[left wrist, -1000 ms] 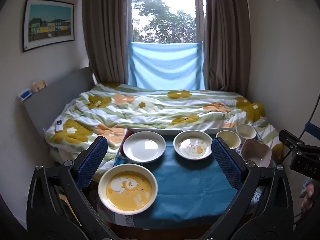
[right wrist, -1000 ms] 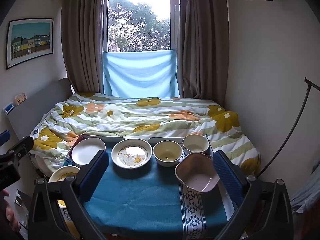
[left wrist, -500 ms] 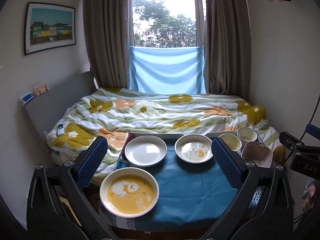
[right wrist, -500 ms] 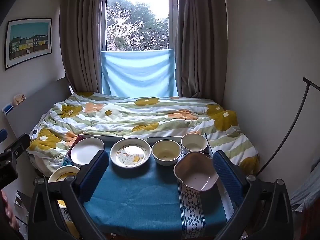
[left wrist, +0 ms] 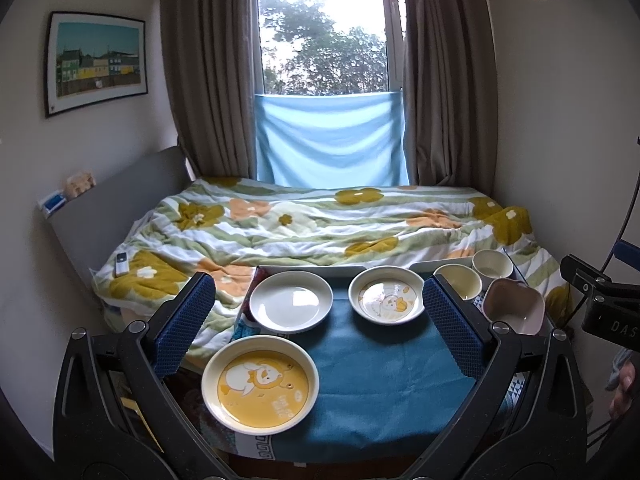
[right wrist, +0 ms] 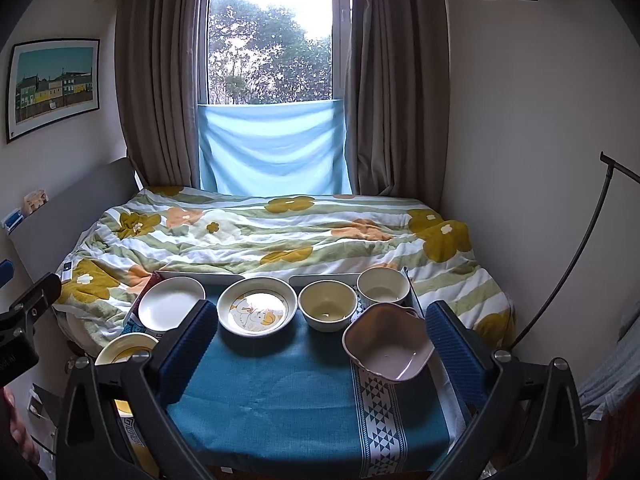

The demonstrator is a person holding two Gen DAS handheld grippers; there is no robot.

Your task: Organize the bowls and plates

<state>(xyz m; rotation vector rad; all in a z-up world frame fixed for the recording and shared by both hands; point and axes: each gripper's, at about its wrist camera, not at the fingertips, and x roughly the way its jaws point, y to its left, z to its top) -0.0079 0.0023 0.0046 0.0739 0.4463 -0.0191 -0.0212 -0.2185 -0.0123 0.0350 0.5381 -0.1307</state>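
Observation:
On the blue-clothed table point(left wrist: 372, 364) lie a yellow cartoon plate point(left wrist: 260, 385) at the front left, a plain white plate point(left wrist: 291, 301), a duck-print dish point(left wrist: 386, 301), a cream bowl point(right wrist: 328, 305), a white cup-bowl point(right wrist: 383, 286) and a pink wavy bowl point(right wrist: 389, 347) at the right. My left gripper point(left wrist: 318, 326) is open and empty, held back above the table's near edge. My right gripper point(right wrist: 318, 350) is open and empty, also above the near edge, its right finger beside the pink bowl.
A bed with a flowered quilt point(left wrist: 320, 224) lies just behind the table. Two grey trays point(right wrist: 200, 276) lie along the table's back edge. Walls close in left and right; a black stand point(right wrist: 568, 256) leans at the right. A remote point(left wrist: 122, 262) lies on the quilt.
Both grippers have tilted down slightly and eased back; the dishes sit lower and a bit nearer in both views. Nothing on the table has moved. Both jaws stay open.

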